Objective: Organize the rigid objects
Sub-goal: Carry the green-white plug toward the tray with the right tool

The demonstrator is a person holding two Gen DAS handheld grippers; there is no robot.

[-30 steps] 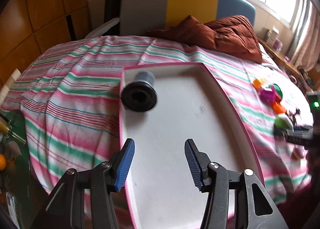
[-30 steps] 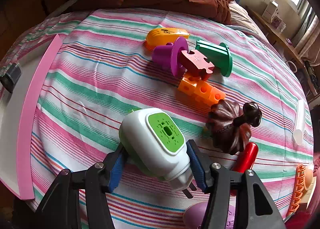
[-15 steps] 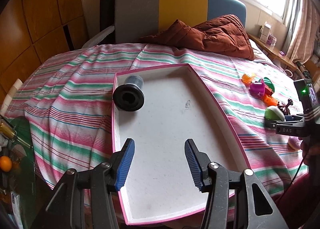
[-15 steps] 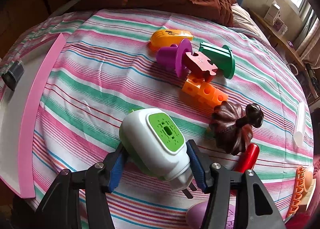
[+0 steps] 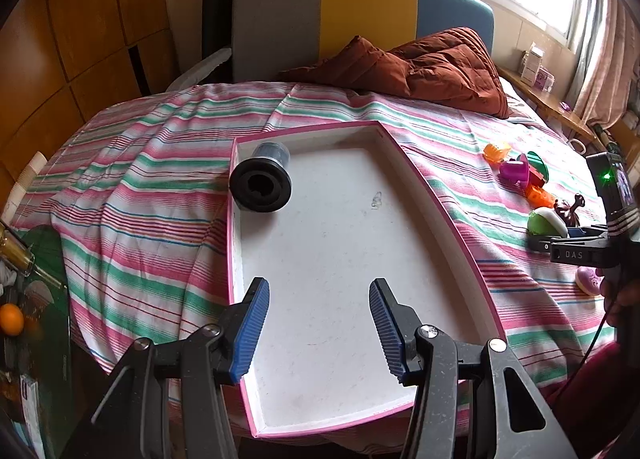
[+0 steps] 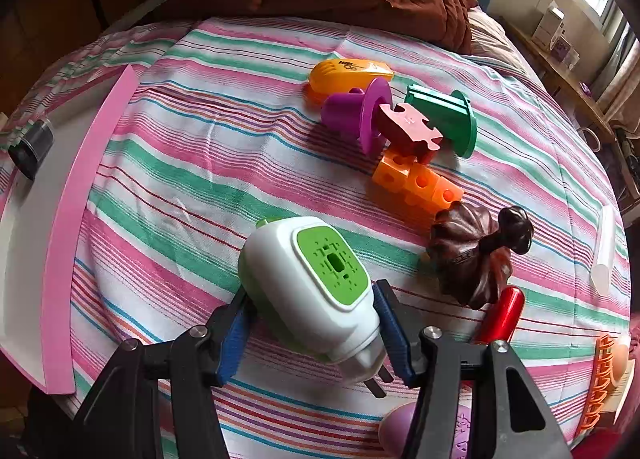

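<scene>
A pink-rimmed white tray (image 5: 460, 227) lies on the striped bed. A black and grey cylinder (image 5: 262, 181) lies in its far left corner; it also shows in the right wrist view (image 6: 32, 147). My left gripper (image 5: 318, 325) is open and empty over the tray's near part. My right gripper (image 6: 312, 329) is shut on a white and green plug-in device (image 6: 312, 283), its prongs pointing toward the camera. The device also shows in the left wrist view (image 5: 546, 221), right of the tray.
Loose toys lie on the bed: an orange piece (image 6: 348, 73), a purple cup (image 6: 356, 113), a green flanged piece (image 6: 446, 115), an orange holed block (image 6: 416, 183), a dark brown ornament (image 6: 476, 255), a red handle (image 6: 502, 315). A brown quilt (image 5: 424, 67) lies at the headboard.
The left gripper has pulled back and up, so more of the tray is in view. The right gripper still holds the device and has moved slightly.
</scene>
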